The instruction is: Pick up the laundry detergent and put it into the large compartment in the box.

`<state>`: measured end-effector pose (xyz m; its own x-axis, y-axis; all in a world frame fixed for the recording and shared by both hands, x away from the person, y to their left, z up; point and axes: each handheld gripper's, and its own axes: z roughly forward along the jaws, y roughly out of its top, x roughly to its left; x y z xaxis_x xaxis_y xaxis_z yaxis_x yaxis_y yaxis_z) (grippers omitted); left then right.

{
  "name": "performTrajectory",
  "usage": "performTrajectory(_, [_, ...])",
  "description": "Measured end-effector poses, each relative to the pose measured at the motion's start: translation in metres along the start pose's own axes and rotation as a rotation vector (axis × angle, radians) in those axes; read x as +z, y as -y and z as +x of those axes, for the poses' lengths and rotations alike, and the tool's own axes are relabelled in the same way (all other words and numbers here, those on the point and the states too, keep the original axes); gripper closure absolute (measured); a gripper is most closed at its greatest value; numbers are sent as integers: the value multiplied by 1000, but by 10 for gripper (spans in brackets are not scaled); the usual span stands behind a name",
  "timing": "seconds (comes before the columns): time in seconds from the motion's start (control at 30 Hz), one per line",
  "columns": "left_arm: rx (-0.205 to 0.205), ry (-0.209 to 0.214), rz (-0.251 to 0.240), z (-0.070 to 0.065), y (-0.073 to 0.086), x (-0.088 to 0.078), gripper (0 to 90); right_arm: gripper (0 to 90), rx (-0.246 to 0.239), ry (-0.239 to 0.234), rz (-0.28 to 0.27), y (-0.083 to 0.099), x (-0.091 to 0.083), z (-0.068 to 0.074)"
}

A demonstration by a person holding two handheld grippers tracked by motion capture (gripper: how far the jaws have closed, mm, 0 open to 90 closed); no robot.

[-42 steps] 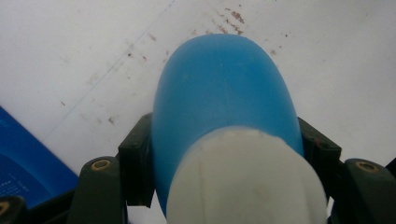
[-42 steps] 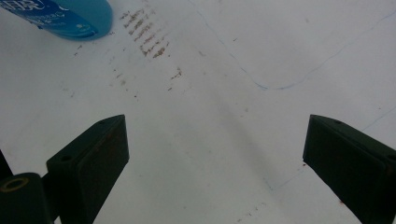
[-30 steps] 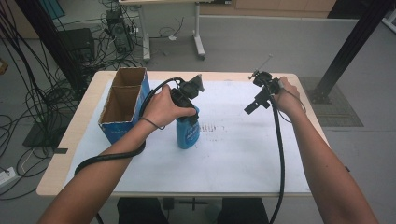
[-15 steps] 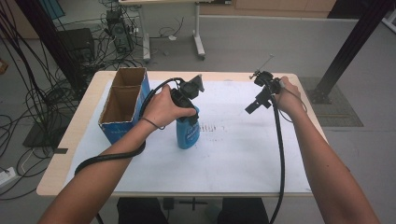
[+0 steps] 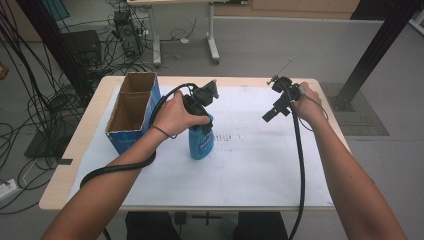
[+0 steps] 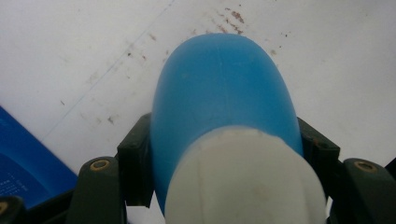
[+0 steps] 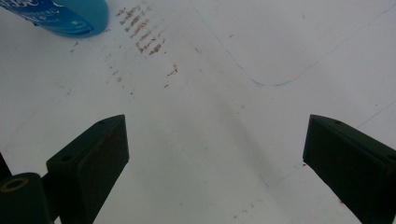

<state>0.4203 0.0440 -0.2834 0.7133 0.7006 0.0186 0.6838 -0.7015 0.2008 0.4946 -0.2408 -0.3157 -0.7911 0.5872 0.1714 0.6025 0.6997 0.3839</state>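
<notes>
While the left tongs [image 5: 202,117] squeeze the blue bottle [image 5: 201,142] just under its white cap [image 6: 245,179], it stands on the bench [image 5: 280,175]. It looks smooth, slippery and light. The right tongs [image 5: 270,116] hang open.

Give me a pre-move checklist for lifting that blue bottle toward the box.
1. Left gripper shut on the bottle: ok, pads press both sides just below the white cap.
2. Bottle upright on the white sheet: ok.
3. Right gripper out of the way: ok, open, held apart at the table's far right.
4. Box compartments free: cannot tell, their floors are in shadow.
5. Left cable clear of the path: not ok, it loops beside the box.
</notes>
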Motion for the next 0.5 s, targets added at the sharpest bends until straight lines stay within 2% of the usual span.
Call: performTrajectory(0.5, [3, 0, -2, 0, 0, 0, 368, 68, -2, -3, -1, -1, 1, 2])
